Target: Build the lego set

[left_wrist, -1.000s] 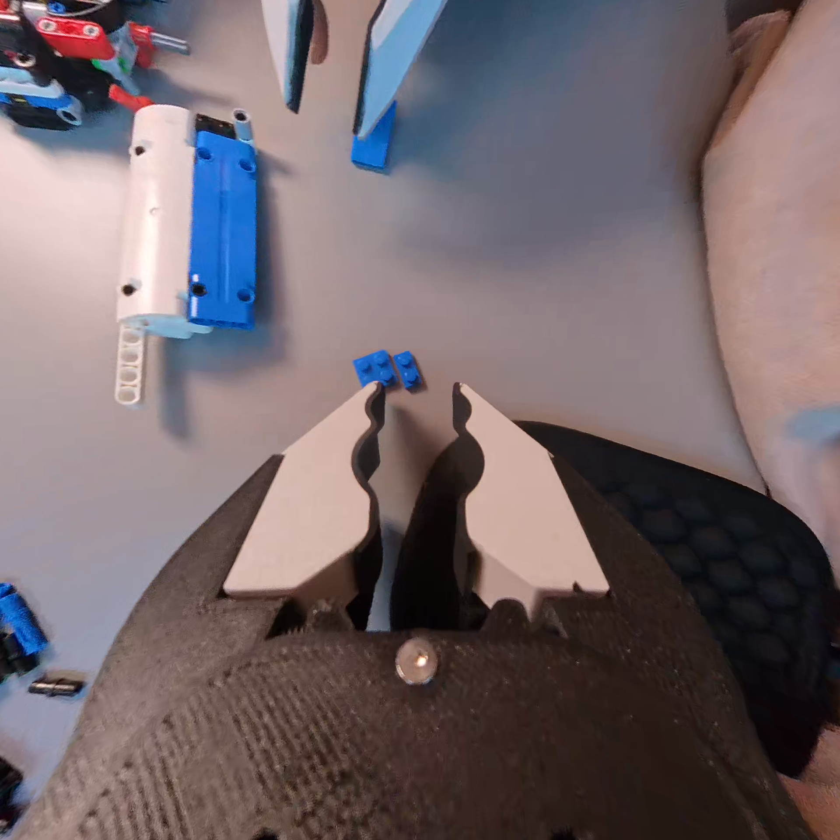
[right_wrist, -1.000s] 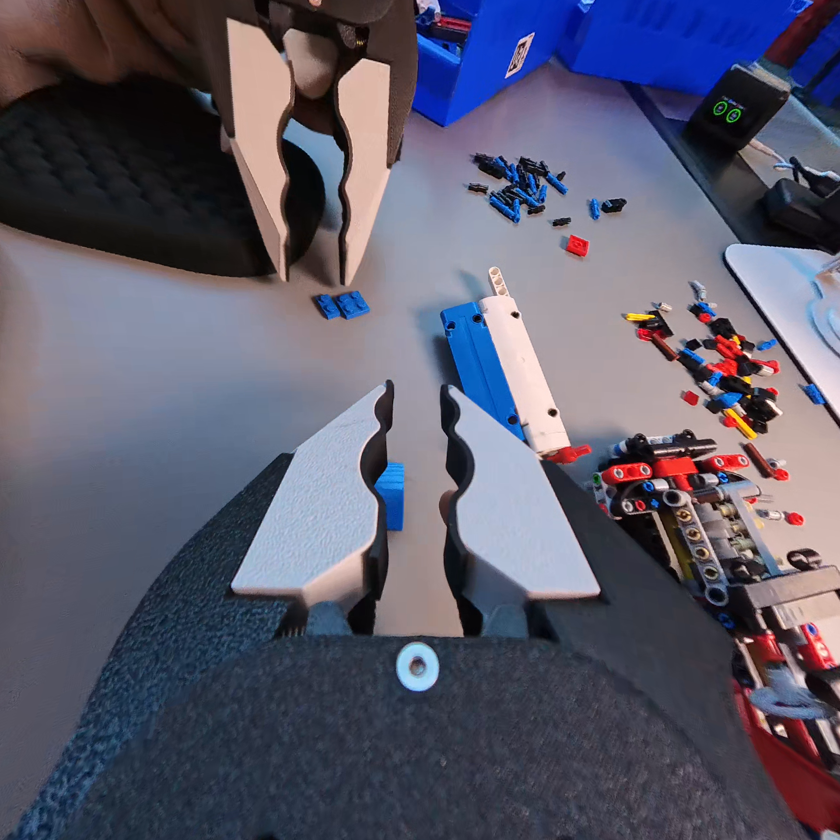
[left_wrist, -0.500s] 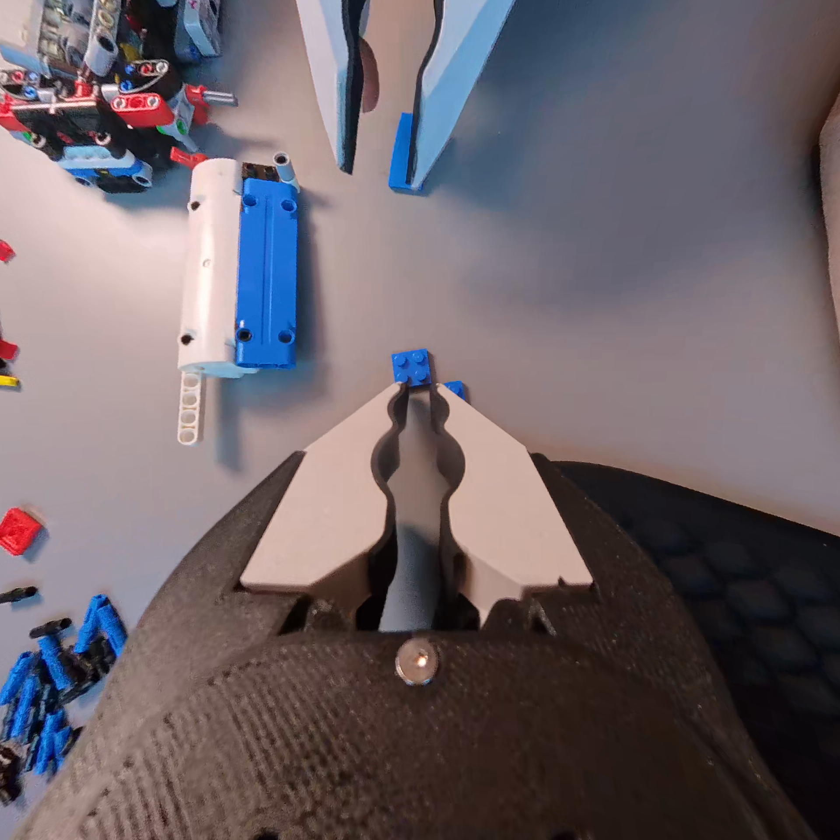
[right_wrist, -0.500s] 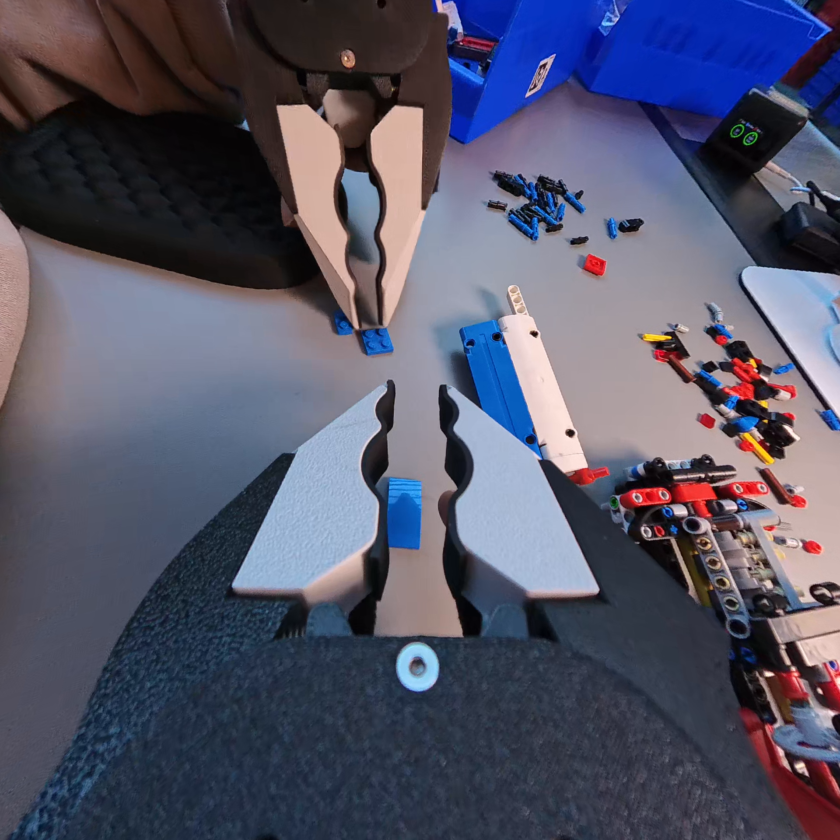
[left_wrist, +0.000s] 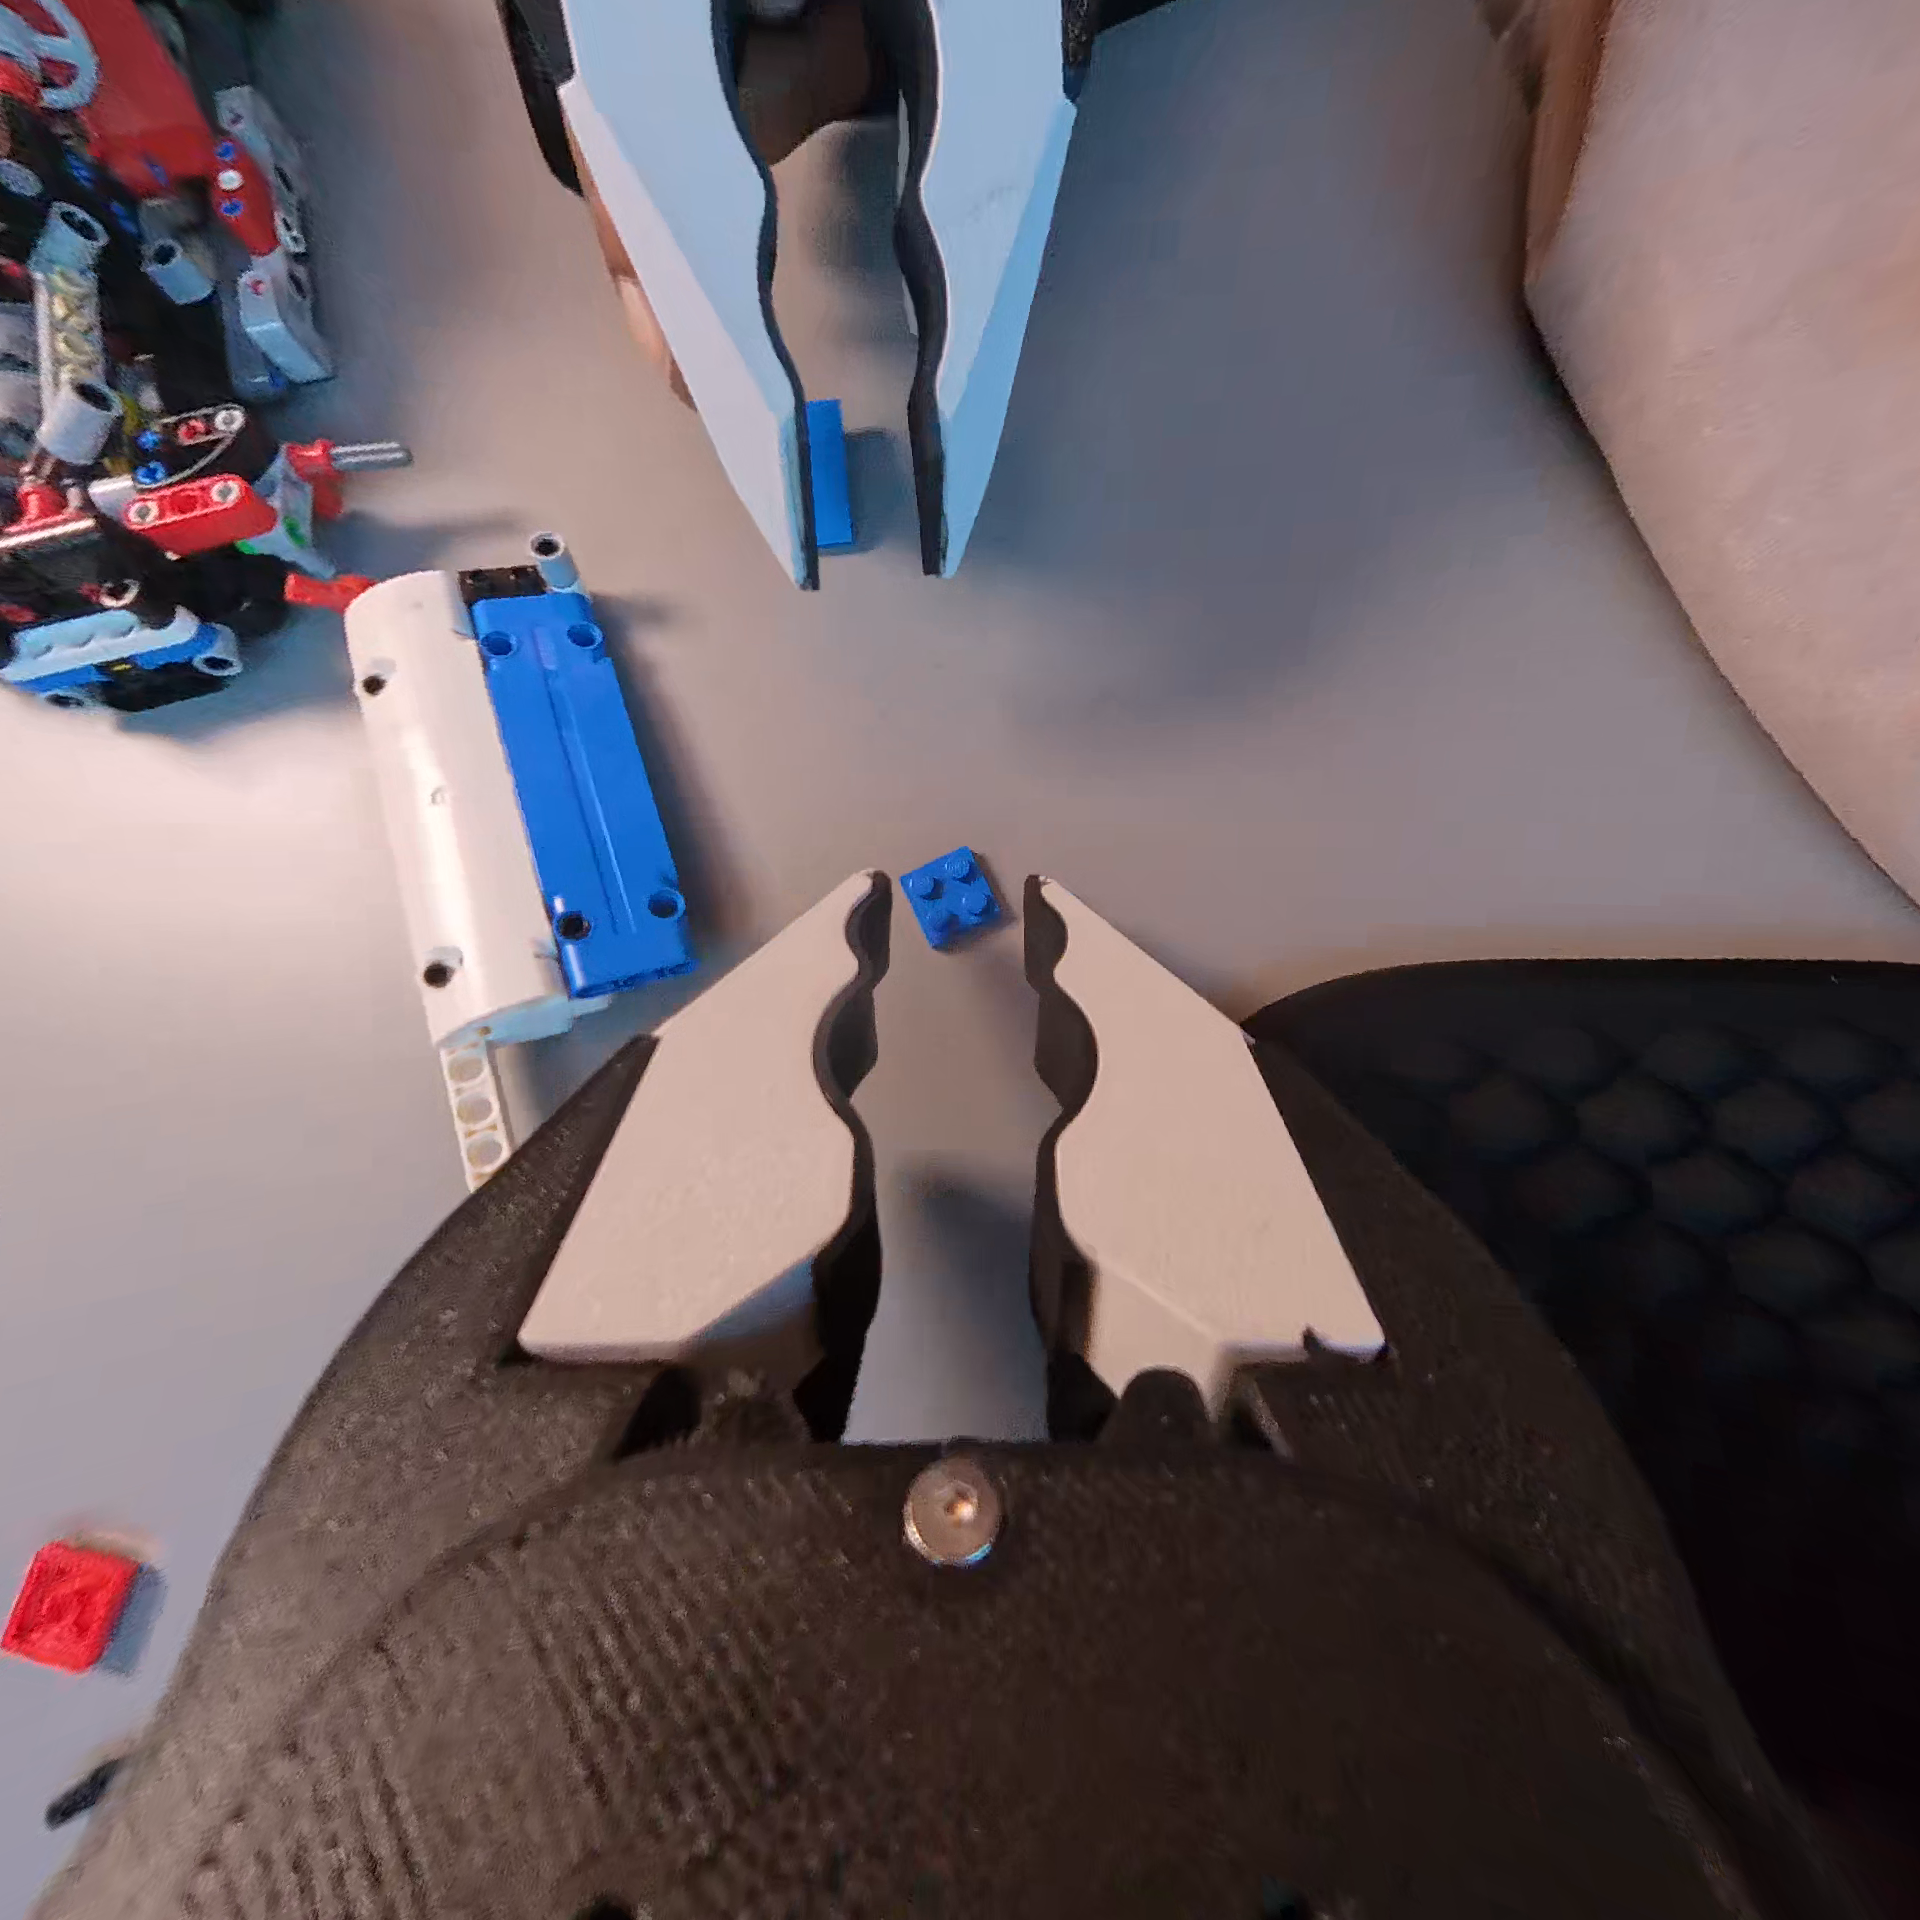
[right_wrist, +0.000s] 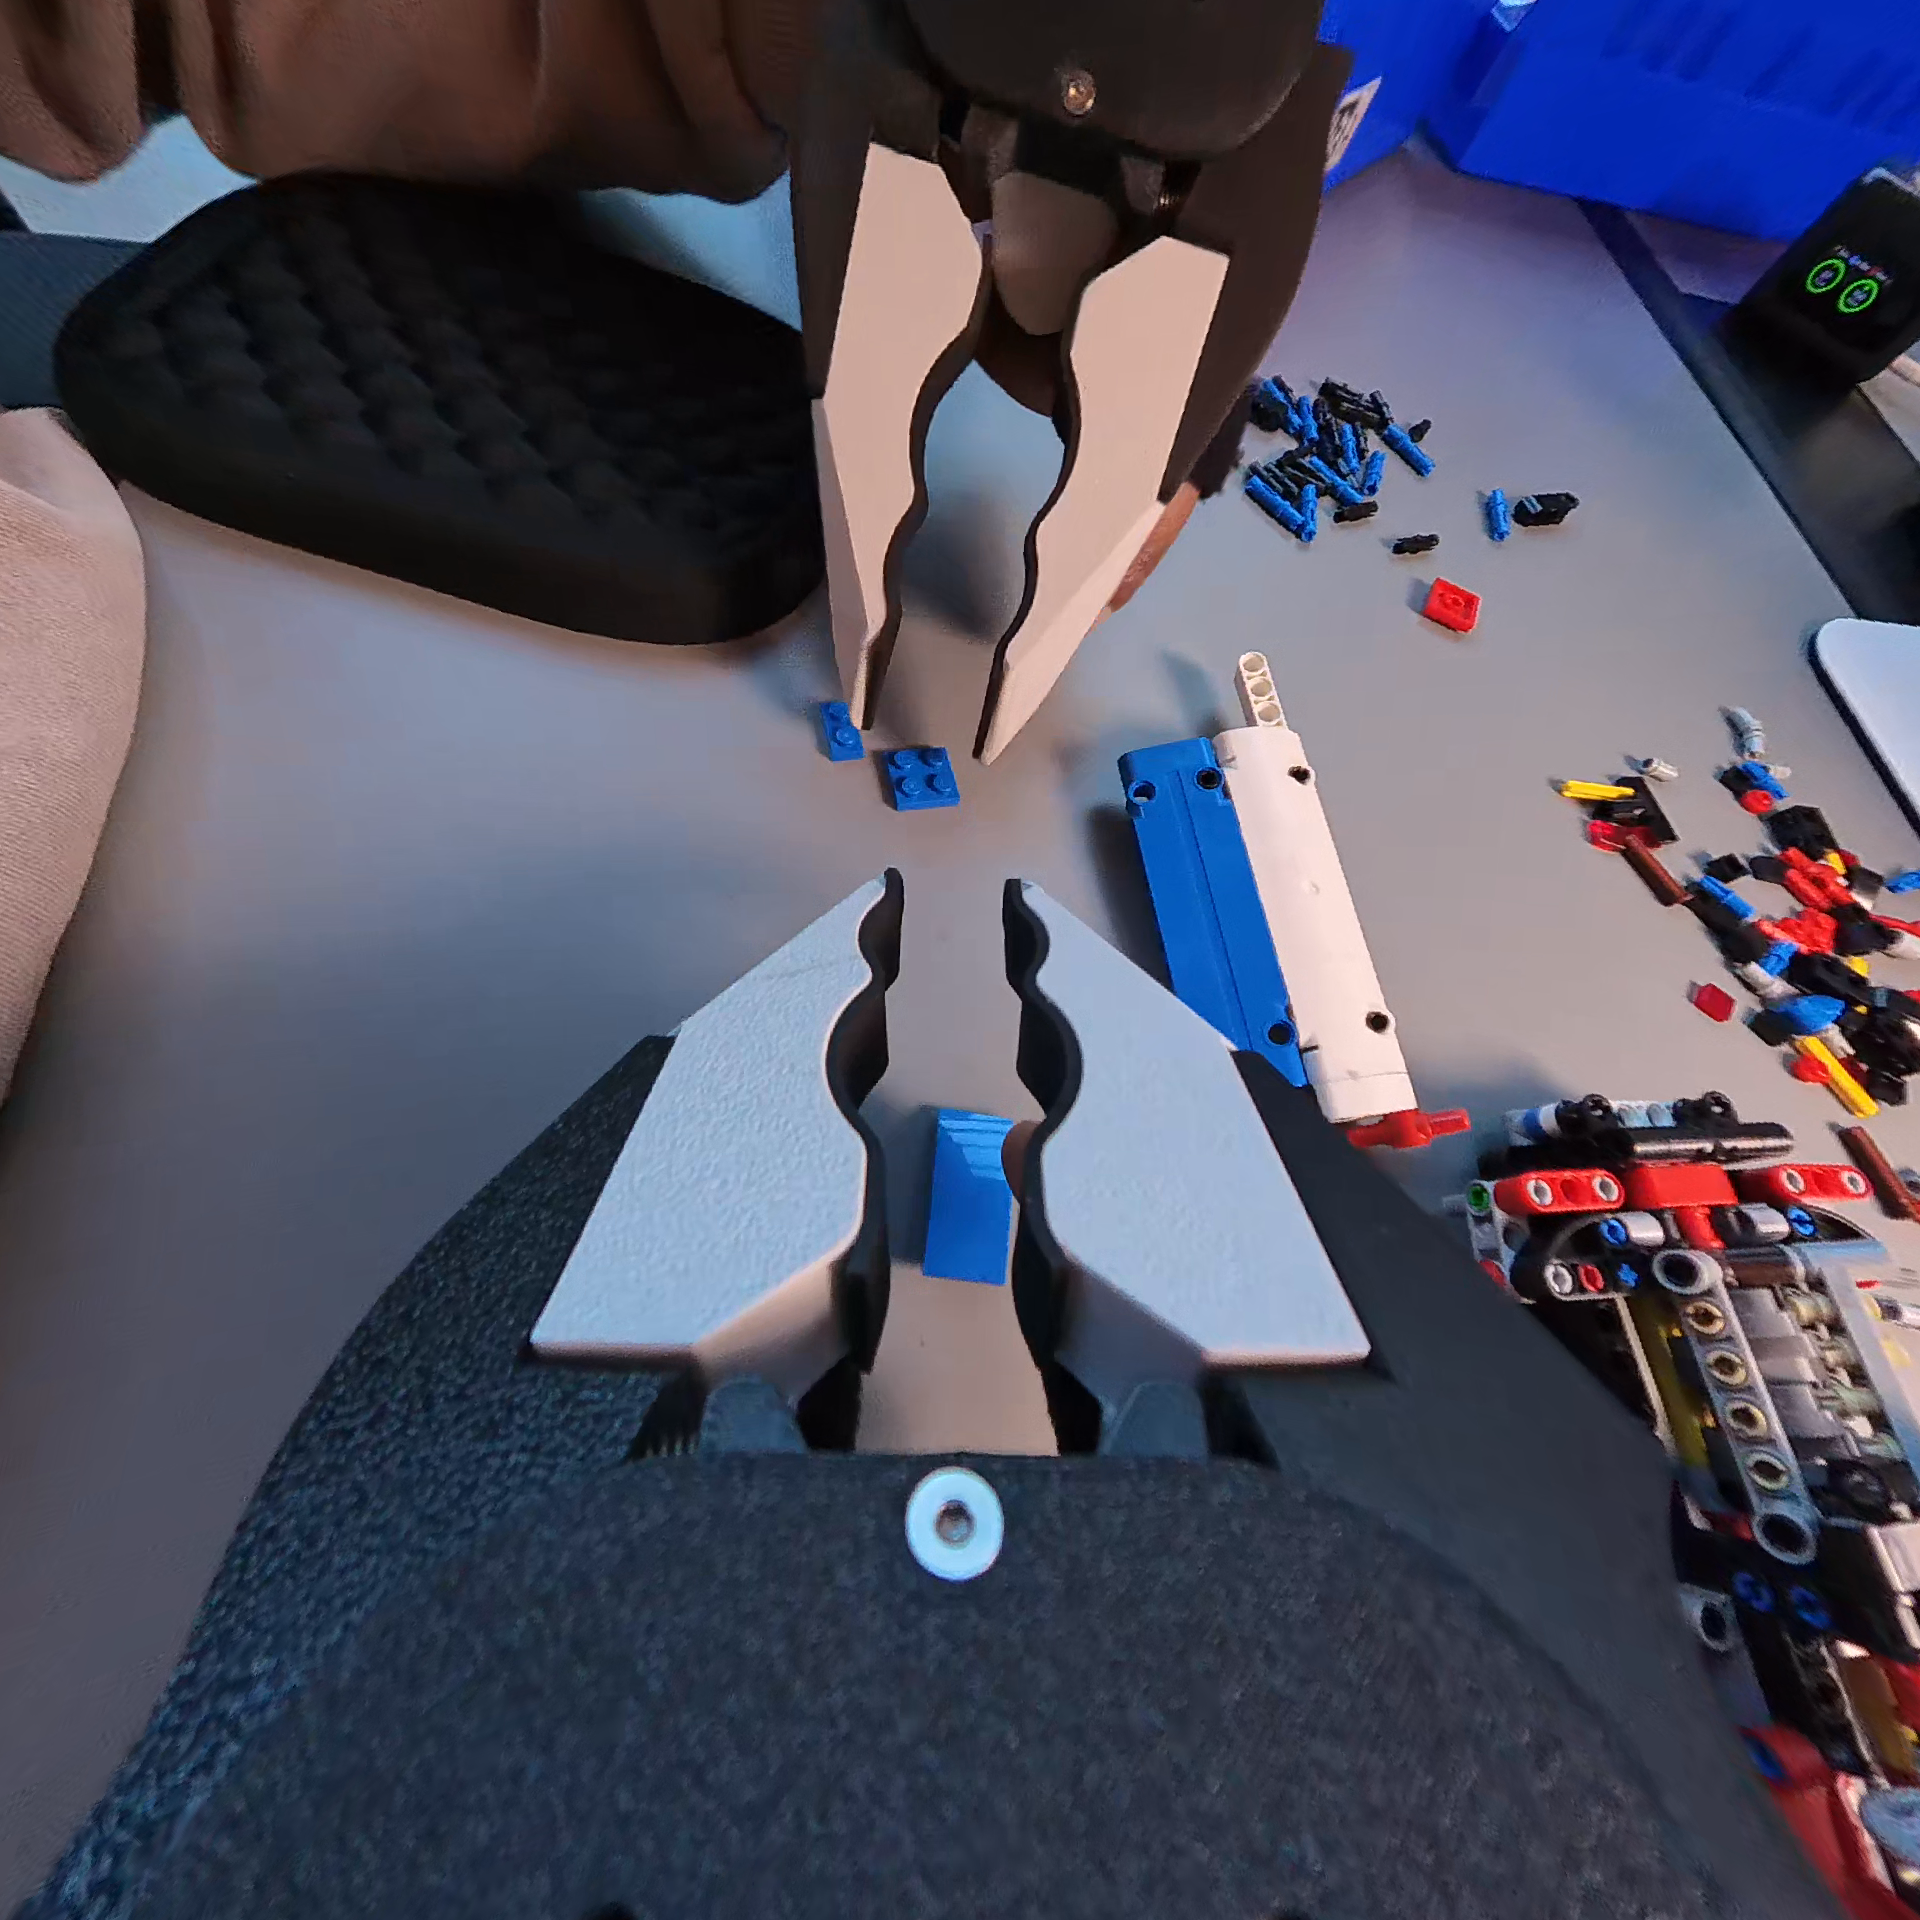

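Note:
My left gripper (left_wrist: 958, 894) is open, low over the grey table, with a small blue 2x2 plate (left_wrist: 951, 896) lying between its tips. In the right wrist view the left gripper (right_wrist: 925, 738) stands just behind that plate (right_wrist: 920, 776), with a blue 1x2 plate (right_wrist: 840, 729) beside one fingertip. My right gripper (right_wrist: 953, 885) is open. A blue slope piece (right_wrist: 968, 1210) sits between its fingers, against one of them; it also shows in the left wrist view (left_wrist: 828, 473). A blue-and-white panel assembly (right_wrist: 1257, 914) lies to the right.
A part-built red, black and grey vehicle (right_wrist: 1714, 1299) sits at the right, with loose parts (right_wrist: 1808, 914) behind it. A pile of blue and black pins (right_wrist: 1330, 457) and a red plate (right_wrist: 1449, 605) lie farther back. A black pad (right_wrist: 416, 416) lies at the left. My right fingertips sit around 6 centimetres from my left ones.
My left gripper closed its tips by the 2x2 plate, then opened again. The 2x2 plate now lies apart from the 1x2 plate. The two grippers have come closer together.

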A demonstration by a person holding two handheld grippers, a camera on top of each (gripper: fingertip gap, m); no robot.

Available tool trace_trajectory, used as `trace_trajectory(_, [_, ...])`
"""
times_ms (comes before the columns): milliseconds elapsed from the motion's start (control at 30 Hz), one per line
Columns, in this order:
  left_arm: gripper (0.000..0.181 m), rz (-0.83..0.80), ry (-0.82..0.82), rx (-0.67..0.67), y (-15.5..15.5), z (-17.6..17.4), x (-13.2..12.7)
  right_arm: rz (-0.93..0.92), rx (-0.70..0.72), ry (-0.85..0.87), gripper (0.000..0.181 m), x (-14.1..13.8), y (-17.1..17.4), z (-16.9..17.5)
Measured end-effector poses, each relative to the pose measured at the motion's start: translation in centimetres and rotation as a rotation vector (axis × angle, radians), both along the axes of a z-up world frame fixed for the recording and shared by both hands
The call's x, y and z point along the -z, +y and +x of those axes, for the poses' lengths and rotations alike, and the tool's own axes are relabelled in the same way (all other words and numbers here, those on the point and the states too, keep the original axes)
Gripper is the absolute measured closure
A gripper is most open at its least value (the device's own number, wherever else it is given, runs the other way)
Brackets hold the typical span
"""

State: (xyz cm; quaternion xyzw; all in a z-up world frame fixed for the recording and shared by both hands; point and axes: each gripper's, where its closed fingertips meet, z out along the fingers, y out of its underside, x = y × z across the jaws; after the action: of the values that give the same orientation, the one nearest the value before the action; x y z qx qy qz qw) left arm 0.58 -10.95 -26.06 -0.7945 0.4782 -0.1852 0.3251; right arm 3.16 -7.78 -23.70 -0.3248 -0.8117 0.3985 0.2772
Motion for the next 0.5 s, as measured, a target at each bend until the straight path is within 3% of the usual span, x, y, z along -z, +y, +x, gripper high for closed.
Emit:
trace_trajectory(233, [0.152, -0.150, -0.003, 0.126, -0.1, 0.5, 0.9, -0.034, 0.013, 0.006, 0.164, -0.4, 0.6, 0.1])
trace_trajectory(500, [0.150, -0.268, -0.033, 0.065, -1.4, -0.1, 0.8, -0.031, 0.014, 0.008, 0.164, -0.3, 0.9, 0.3])
